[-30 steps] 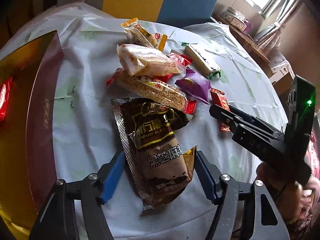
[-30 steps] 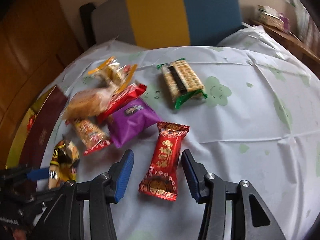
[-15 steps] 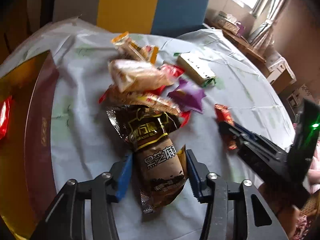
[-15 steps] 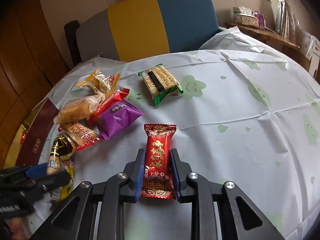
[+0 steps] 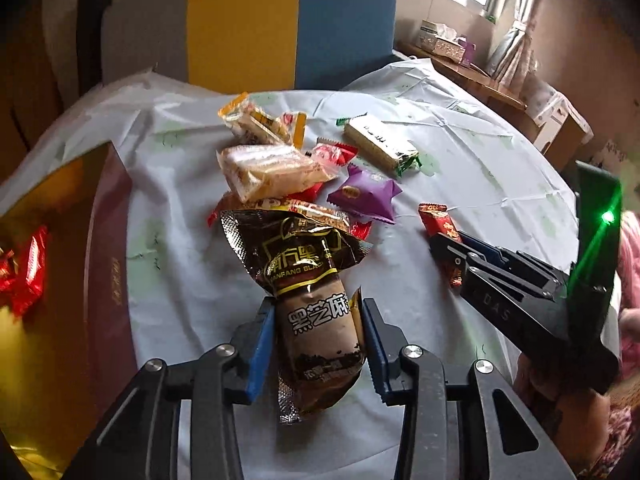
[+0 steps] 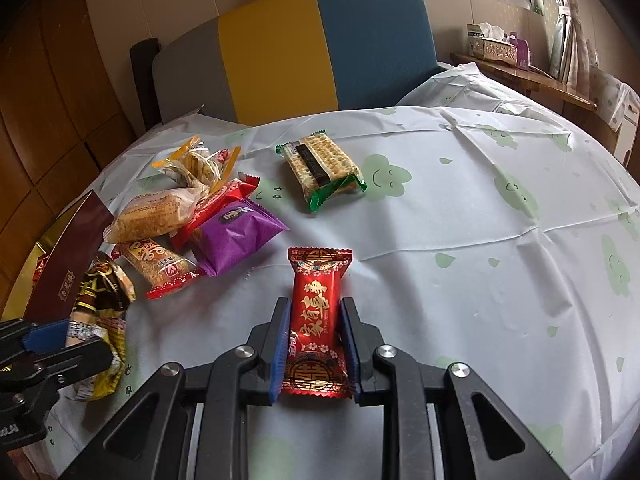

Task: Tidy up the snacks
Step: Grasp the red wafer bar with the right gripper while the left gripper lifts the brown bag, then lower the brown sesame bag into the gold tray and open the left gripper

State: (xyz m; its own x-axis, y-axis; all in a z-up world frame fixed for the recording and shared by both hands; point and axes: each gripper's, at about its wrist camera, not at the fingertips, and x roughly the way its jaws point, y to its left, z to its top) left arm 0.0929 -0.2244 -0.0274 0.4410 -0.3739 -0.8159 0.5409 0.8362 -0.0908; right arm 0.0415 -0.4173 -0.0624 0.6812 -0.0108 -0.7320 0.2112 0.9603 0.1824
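Note:
My left gripper (image 5: 318, 344) is shut on a brown sesame snack packet (image 5: 308, 280) and holds it above the table. My right gripper (image 6: 314, 344) is shut on a red candy packet (image 6: 316, 320), lifted slightly off the cloth. The right gripper also shows in the left wrist view (image 5: 452, 248). A pile of snacks lies behind: a purple packet (image 6: 236, 236), a sesame bar (image 6: 160, 266), a bread packet (image 6: 154, 212), an orange-edged packet (image 6: 196, 164) and a green cracker packet (image 6: 324, 166).
A maroon and gold gift box (image 5: 108, 248) stands at the left with red candies (image 5: 28, 272) inside. The white tablecloth (image 6: 480, 240) covers a round table. A yellow, blue and grey sofa (image 6: 320, 48) stands behind. A wooden sideboard with tissue boxes (image 6: 496, 48) is at the right.
Both grippers closed from open onto their packets: the left on the brown packet, the right on the red candy. Both views have risen and tilted up from the table.

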